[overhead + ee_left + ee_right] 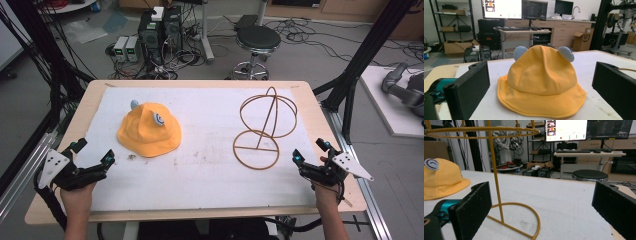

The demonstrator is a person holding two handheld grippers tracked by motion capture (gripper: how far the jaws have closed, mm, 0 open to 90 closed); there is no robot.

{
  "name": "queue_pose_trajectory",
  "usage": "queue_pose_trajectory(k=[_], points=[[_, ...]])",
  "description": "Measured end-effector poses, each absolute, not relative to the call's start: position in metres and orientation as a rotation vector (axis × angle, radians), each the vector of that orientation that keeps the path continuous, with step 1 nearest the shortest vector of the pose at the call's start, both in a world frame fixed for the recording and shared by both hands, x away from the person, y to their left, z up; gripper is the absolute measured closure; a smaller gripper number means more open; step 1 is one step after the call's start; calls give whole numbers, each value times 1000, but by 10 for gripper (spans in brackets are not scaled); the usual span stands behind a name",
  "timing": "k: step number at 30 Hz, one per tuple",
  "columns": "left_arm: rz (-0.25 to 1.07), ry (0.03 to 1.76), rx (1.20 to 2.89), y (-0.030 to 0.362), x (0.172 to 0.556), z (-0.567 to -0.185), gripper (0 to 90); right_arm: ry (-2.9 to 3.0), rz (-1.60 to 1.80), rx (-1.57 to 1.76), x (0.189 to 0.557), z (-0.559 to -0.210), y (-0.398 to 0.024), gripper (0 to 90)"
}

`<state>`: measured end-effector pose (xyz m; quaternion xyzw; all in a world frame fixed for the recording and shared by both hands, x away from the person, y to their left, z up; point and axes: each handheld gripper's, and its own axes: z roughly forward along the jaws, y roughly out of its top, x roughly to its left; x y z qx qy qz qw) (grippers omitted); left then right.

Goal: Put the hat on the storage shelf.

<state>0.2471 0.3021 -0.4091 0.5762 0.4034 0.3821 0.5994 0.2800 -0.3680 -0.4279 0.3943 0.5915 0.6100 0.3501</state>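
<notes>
Both hands low at the desk (60, 200) edge in high view: left gripper (93, 154) and right gripper (311, 151), jaws wide, nothing held. Yellow hat (149, 131) sits left on the white mat (200, 175), wire stand (262, 127) right, well apart. Left gripper view: hat dead ahead betw. the spread jaws. Right gripper view: stand's ring base just ahead, hat far left.

A broad bare strip of white mat (210, 170) runs between the yellow bucket hat (149, 129) and the wire hat stand (265, 127). The near mat edge lies open to both spread-jawed grippers, left gripper (94, 154) and right gripper (311, 152).
</notes>
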Motion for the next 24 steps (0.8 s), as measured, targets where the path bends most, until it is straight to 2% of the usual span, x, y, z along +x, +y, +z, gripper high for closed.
queue_pose_trajectory(k=[17, 24], points=[[860, 902, 1343, 297, 254, -407, 18, 1534, 1576, 1026, 278, -428, -371, 23], [829, 886, 1419, 287, 268, -402, 18, 1534, 1566, 1025, 276, -429, -372, 22]])
